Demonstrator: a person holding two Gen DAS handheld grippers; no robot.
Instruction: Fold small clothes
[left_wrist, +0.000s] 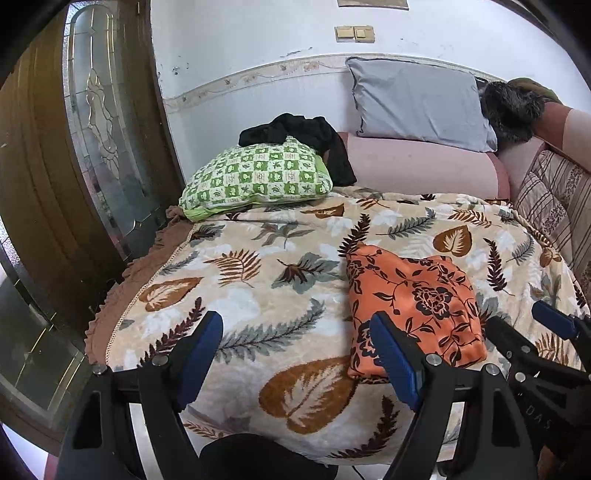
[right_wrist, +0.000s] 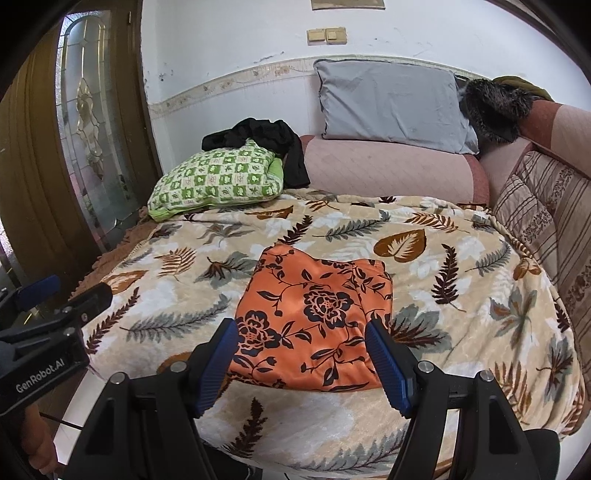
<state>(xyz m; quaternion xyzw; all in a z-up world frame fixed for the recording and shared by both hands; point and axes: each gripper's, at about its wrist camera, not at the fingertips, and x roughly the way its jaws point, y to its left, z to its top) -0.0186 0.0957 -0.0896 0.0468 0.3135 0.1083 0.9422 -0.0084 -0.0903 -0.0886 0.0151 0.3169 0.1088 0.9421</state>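
The orange floral garment lies folded into a compact rectangle on the leaf-patterned blanket, near its front edge. The right gripper hovers just before it, jaws wide apart and empty. The left gripper hangs beside it, also spread wide, holding nothing. A green checked pillow rests behind, a black garment draped over it.

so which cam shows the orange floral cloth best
Right wrist view: the orange floral cloth lies centred and nearly whole. The left wrist view shows it off to the right, with a finger covering its near edge.
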